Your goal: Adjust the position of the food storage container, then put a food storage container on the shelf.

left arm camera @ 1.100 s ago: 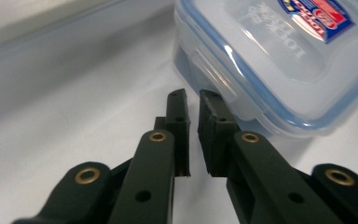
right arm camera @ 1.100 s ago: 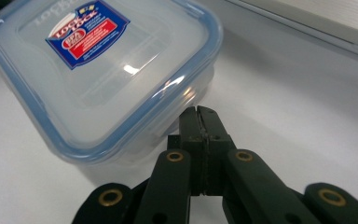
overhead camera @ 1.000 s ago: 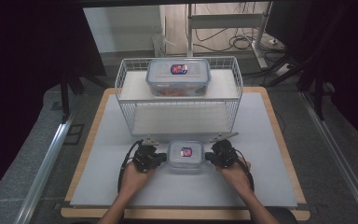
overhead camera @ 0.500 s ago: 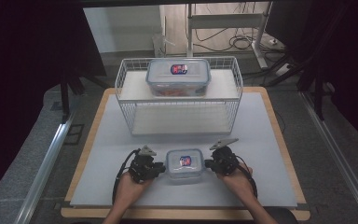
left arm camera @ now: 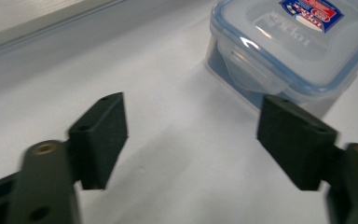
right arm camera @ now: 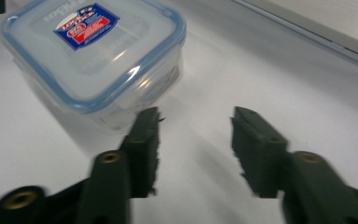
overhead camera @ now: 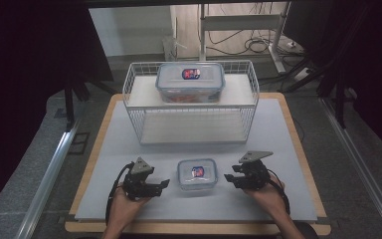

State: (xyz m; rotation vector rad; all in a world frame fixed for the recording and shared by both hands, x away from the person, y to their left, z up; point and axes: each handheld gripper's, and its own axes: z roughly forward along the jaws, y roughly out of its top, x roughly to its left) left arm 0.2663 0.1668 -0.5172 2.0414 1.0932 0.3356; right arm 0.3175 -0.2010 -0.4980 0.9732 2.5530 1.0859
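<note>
From the high view, you have a white wire rack point(overhead camera: 191, 107) standing at the far half of the table mat point(overhead camera: 288, 149), with a large lidded container point(overhead camera: 190, 82) on its upper shelf. The small container point(overhead camera: 197, 174) sits alone on the mat in front of the rack, between your two grippers and touching neither. Your left gripper point(overhead camera: 163, 183) and right gripper point(overhead camera: 227, 178) each lie just beside it.

In the left gripper view, your left gripper point(left arm camera: 191, 135) has just been opening; its jaws stand wide over bare mat. The small container point(left arm camera: 298, 46) lies ahead, clear-walled, with a blue-rimmed lid, a side latch and a red and blue label.

In the right gripper view, your right gripper point(right arm camera: 195, 140) has also just been opening, jaws partly apart, nothing between them; the small container point(right arm camera: 93, 56) sits just beyond one jaw
</note>
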